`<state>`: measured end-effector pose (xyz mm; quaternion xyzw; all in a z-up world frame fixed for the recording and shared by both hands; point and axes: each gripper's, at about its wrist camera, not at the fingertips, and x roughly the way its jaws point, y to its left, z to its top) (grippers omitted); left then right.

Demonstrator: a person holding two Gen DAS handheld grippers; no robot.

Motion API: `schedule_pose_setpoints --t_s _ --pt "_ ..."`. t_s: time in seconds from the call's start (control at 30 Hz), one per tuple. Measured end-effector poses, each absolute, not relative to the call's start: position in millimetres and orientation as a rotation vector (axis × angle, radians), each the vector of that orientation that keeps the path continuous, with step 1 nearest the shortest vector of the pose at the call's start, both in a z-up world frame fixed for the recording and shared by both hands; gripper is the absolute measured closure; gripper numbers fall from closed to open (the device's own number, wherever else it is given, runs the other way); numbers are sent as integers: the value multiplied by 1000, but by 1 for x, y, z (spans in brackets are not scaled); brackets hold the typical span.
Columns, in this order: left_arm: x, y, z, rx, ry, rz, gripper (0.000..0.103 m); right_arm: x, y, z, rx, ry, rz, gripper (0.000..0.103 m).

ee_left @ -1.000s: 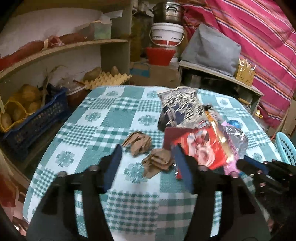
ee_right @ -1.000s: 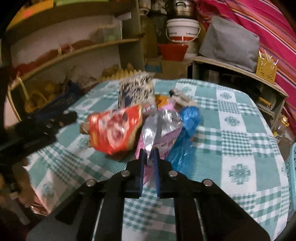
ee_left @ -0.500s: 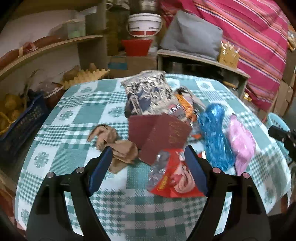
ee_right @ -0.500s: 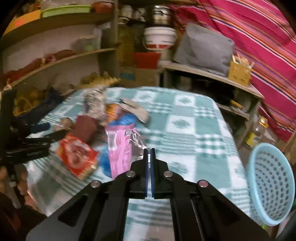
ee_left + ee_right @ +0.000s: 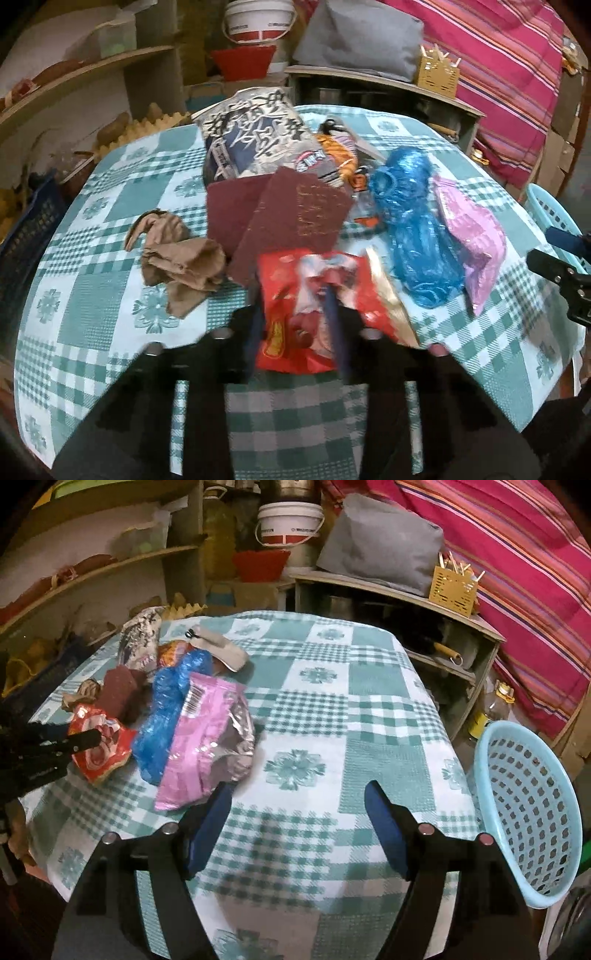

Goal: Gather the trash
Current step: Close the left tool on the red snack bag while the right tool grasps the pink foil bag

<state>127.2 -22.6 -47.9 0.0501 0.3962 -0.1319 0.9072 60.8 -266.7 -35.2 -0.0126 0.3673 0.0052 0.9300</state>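
Observation:
Trash lies in a pile on a green checked tablecloth. My left gripper has its fingers closed in on a red snack bag; it also shows in the right wrist view. Behind it lie maroon cards, a black-and-white bag, crumpled brown paper, a blue plastic bag and a pink wrapper. My right gripper is open and empty, just right of the pink wrapper. A light blue basket stands at the table's right edge.
Shelves with produce and a dark blue crate stand to the left. A white bucket, a red bowl, a grey cushion and a yellow holder sit behind the table. A striped cloth hangs at the right.
My left gripper has closed in around the red snack bag. My right gripper has let go of the pink wrapper, which now lies on the table, and has opened wide.

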Motion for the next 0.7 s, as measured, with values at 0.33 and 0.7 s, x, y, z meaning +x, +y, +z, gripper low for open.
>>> schedule_pose_setpoints --t_s 0.33,0.7 --pt "109 -3 -15 36 699 -263 97 77 -215 -36 -67 721 41 29" --pt "112 20 -8 -19 686 -232 97 100 -211 -47 -9 793 67 76"
